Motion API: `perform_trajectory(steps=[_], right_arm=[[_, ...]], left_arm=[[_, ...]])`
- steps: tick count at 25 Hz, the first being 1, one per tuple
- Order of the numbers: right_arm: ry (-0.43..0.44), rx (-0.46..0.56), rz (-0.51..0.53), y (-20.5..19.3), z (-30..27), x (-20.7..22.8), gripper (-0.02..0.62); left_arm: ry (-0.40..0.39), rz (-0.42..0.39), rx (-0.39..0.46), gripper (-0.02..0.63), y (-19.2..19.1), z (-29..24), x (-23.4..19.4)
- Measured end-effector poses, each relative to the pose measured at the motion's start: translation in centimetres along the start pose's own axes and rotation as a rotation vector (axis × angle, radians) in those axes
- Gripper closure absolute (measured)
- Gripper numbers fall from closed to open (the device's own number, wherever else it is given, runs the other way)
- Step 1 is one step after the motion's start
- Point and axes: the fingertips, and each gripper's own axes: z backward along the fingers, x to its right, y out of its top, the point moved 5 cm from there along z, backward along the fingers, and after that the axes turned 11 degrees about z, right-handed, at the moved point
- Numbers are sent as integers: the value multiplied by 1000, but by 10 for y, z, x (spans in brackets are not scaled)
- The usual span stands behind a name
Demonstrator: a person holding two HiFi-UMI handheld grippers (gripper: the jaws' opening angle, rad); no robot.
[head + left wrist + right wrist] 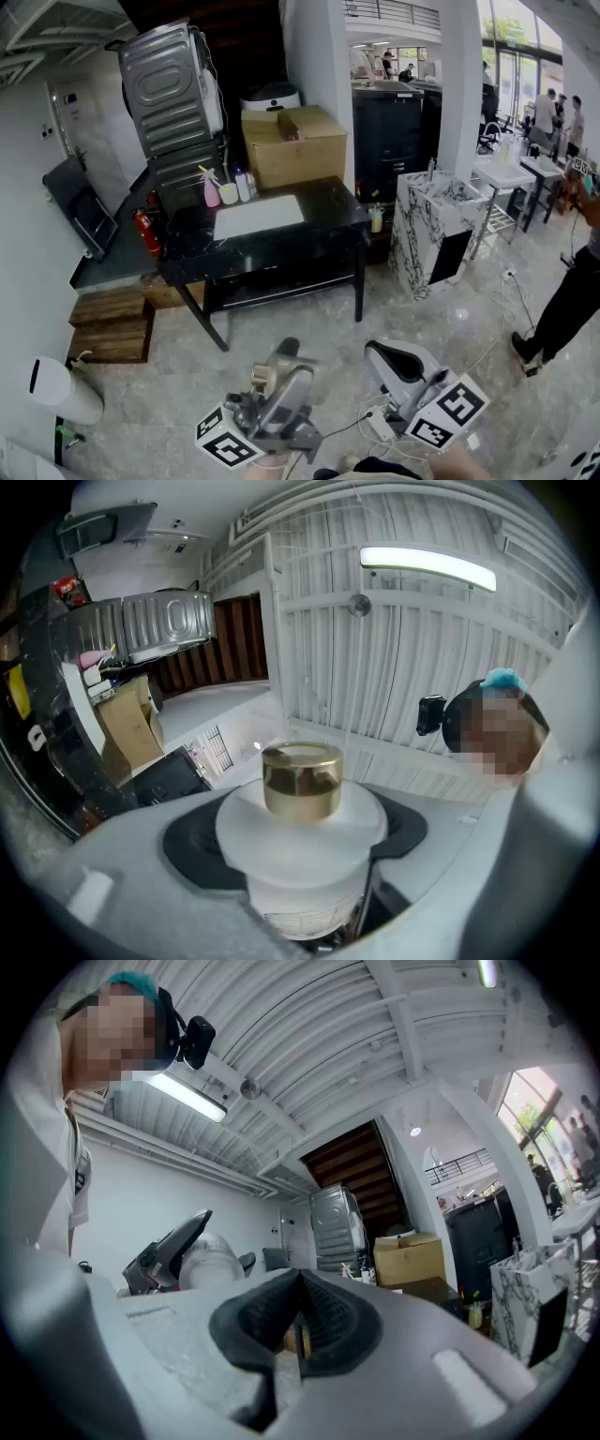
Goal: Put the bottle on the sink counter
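White frosted bottle (302,841) with a gold cap sits clamped between the left claw's (278,375) pads, tilted upward. The right claw (298,1330) is clenched on nothing. This looks like the carrying step. The black bench (328,220) lies well ahead of both claws, so next comes an approach, then a gentle lowering.

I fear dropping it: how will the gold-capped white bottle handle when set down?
The bottle looks rigid, frosted and smooth, so it may slip if gripped loosely. It seems wide and squat under its gold cap, so probably stands steadily. If glass, a drop could crack it.
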Motion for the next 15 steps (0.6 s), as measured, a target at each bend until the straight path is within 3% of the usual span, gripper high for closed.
perform_trajectory(steps=[3,11,15], right_arm=[[-1,8,2,-3,0,1,592],[33,15,9,-12,-9,-4,592],[36,24,15,-12,-10,-5,592]], left_arm=[[1,12,-4,256,-4,5,-5],[15,-71,-54,256,-11,2,-15],[19,-68,-45,255,-14,1,-19]])
